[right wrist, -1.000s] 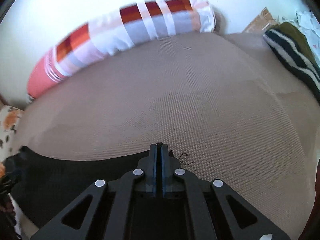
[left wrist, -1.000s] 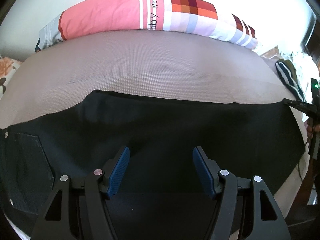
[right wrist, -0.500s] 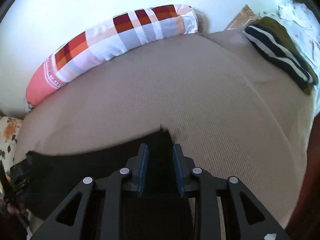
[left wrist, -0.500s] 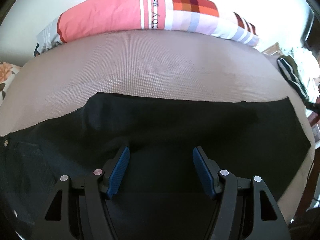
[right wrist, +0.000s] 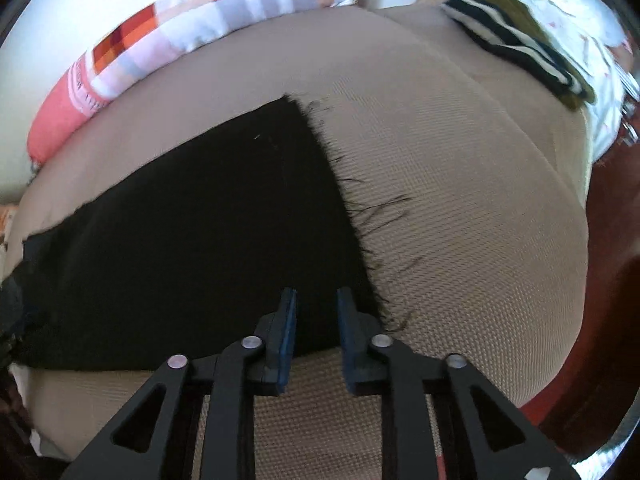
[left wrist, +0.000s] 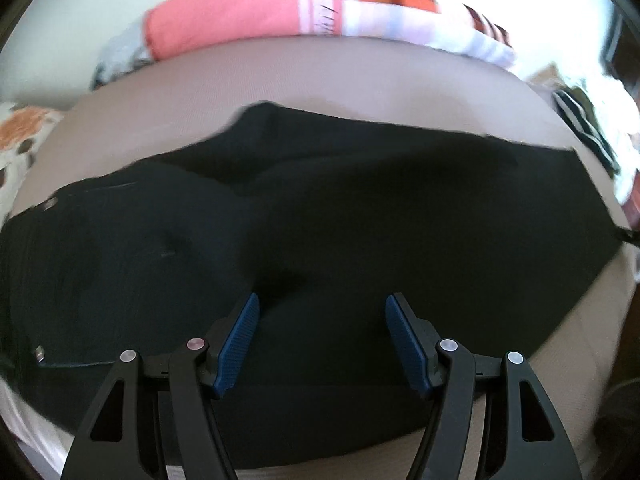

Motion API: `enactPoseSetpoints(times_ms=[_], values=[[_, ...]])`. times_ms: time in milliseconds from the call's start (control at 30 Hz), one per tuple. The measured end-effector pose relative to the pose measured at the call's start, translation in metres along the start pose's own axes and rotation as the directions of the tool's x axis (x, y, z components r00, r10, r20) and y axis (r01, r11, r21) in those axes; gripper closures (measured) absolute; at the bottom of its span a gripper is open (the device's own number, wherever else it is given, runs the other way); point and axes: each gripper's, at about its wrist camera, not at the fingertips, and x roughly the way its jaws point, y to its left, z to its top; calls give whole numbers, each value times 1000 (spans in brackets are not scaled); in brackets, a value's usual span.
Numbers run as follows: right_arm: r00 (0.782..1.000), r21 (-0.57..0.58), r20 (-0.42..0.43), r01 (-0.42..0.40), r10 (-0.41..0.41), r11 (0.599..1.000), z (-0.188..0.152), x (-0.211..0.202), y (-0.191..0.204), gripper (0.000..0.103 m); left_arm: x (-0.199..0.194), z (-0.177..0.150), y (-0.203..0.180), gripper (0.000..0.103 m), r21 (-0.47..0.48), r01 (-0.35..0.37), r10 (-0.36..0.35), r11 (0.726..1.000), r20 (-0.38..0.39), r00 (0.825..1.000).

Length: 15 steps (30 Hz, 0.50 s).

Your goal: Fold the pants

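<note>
Black pants (left wrist: 360, 220) lie spread flat across a beige bed (left wrist: 320, 76), waist and rivets at the left. My left gripper (left wrist: 322, 304) hovers open above the middle of the cloth, with nothing between its blue pads. In the right wrist view the pants' leg (right wrist: 200, 240) ends in a frayed hem (right wrist: 360, 208). My right gripper (right wrist: 316, 294) hangs over the near edge of that leg beside the hem. Its jaws stand slightly apart and are closing. Black cloth shows behind the gap, but the pads do not press on it.
A long pink and checked pillow (left wrist: 260, 12) lies along the wall at the back of the bed (right wrist: 460, 200). A striped dark garment (right wrist: 516, 44) sits on the far right corner. Floral fabric (left wrist: 20, 136) shows at the left, and the bed's right edge drops to a dark floor.
The right gripper opened off the hem corner and drew back to the near edge of the leg, which now lies flat. The left gripper moved closer over the pants.
</note>
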Motion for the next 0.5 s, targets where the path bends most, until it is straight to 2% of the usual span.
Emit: enactPoseSetpoints(times_ms=[67, 133, 200, 333, 433, 500], values=[[1000, 9, -13, 15, -15, 1000, 1, -1, -2, 88, 0, -2, 12, 37, -37, -21, 22, 999, 7, 1000], [999, -10, -19, 49, -49, 999, 5, -4, 4, 81, -2, 0, 22, 37, -73, -15, 16, 997, 11, 1000], [999, -19, -1, 33, -33, 999, 11, -11, 13, 81, -7, 3, 30, 37, -106, -8, 11, 994, 25, 1000], [996, -122, 29, -79, 84, 989, 28, -22, 69, 81, -21, 11, 51, 37, -163, -18, 34, 986, 93, 995], [981, -244, 3, -190, 196, 951, 39, -18, 134, 81, -28, 17, 68, 37, -204, -36, 61, 978, 117, 991], [960, -315, -38, -274, 276, 909, 45, -11, 179, 81, -31, 19, 79, 37, -231, -48, 77, 972, 118, 990]])
